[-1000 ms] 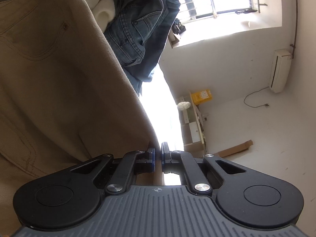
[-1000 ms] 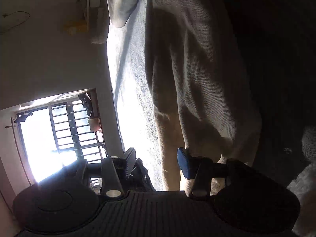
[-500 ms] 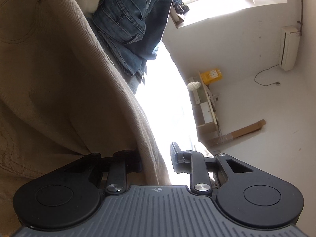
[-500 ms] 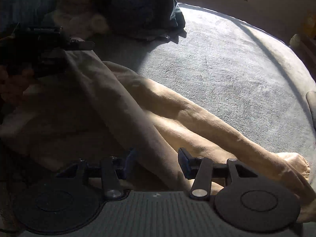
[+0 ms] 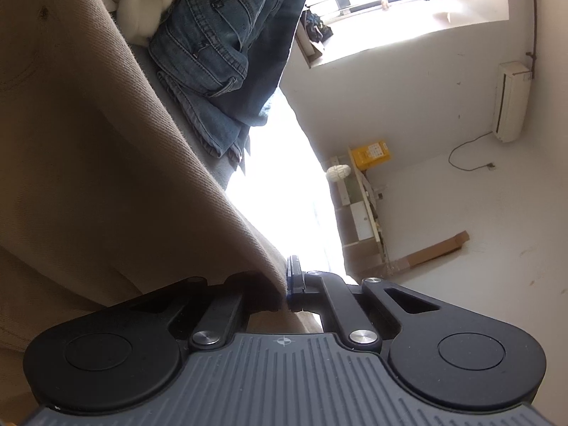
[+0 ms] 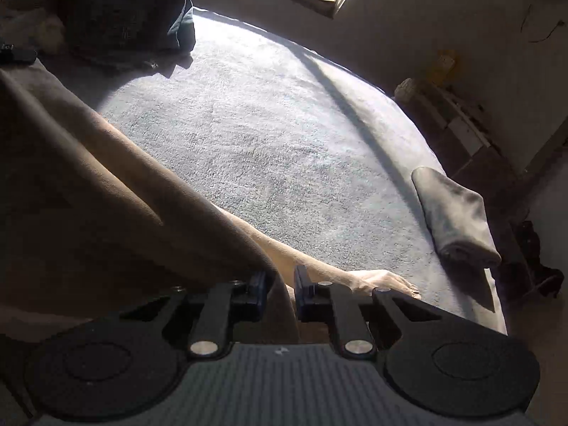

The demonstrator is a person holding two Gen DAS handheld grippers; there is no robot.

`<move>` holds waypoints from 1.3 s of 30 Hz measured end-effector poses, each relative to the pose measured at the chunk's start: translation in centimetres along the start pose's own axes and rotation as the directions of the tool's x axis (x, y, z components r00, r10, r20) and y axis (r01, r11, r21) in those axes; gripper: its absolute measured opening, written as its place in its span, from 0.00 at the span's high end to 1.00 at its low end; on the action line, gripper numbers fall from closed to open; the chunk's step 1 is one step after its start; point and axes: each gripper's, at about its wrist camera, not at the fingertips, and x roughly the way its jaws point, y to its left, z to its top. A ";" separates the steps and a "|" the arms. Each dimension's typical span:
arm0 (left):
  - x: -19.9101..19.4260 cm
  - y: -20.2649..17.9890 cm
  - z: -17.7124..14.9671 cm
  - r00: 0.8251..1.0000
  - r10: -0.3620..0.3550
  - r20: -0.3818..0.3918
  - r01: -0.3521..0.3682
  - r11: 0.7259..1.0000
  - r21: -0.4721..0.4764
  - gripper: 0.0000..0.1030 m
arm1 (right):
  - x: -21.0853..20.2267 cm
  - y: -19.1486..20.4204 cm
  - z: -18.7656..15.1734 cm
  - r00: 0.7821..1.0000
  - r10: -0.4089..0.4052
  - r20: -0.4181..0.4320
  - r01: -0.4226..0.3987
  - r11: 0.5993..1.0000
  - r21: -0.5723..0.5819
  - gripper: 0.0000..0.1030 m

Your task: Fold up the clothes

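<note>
My left gripper (image 5: 285, 291) clamped on edge of tan trousers (image 5: 106, 177). My right gripper (image 6: 280, 293) closing on trouser fabric, near end; legs trail across grey blanket (image 6: 284, 124). Risks, as I judge: thin bite slips when lifted; uneven pull twists legs; dragged hem snags jeans pile (image 5: 220, 42) far left.

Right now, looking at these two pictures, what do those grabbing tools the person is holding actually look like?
Both look alike. The left tongs and the right tongs have black arms with flat round covers at the sides, silver bolt heads at the joints and blue pads on the fingertips. Behind them sits a ribbed grey body with a small crosshair mark. No cables, hands or sleeves show.
</note>
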 end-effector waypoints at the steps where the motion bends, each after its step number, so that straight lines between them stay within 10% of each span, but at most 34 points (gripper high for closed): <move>1: -0.2 -0.2 0.0 1.000 -0.003 0.013 0.002 1.000 0.010 1.00 | -0.9 0.2 0.7 0.997 -0.056 0.062 0.059 0.997 -0.042 0.91; 6: -1.0 0.1 0.5 0.998 -0.024 0.055 0.025 1.000 -0.013 1.00 | -3.0 -0.1 5.3 0.930 -0.179 0.322 0.246 0.952 -0.183 0.92; 11: -0.5 -0.1 0.7 0.998 0.008 0.070 -0.009 1.000 0.022 0.98 | 0.0 -0.5 9.2 0.908 -0.163 0.387 0.270 0.932 -0.241 0.92; 22: -0.3 -0.4 0.2 0.991 0.122 0.047 -0.129 0.969 0.209 0.46 | 17.5 -2.4 16.6 0.993 -0.073 0.088 0.077 0.996 -0.046 0.90; 28: -1.8 3.7 3.2 0.964 0.255 0.070 -0.264 0.942 0.208 0.45 | 24.9 -1.4 13.1 0.987 0.050 -0.149 -0.038 0.996 0.081 0.55; 36: -5.9 4.7 2.6 0.959 0.260 0.112 -0.273 0.953 0.132 0.45 | 19.1 -7.8 11.0 0.966 0.256 -0.026 -0.239 0.929 0.281 0.23; 39: -6.7 3.5 2.2 0.958 0.262 0.115 -0.277 0.951 0.135 0.45 | 16.2 -11.7 8.9 0.929 0.365 0.059 -0.347 0.808 0.476 0.18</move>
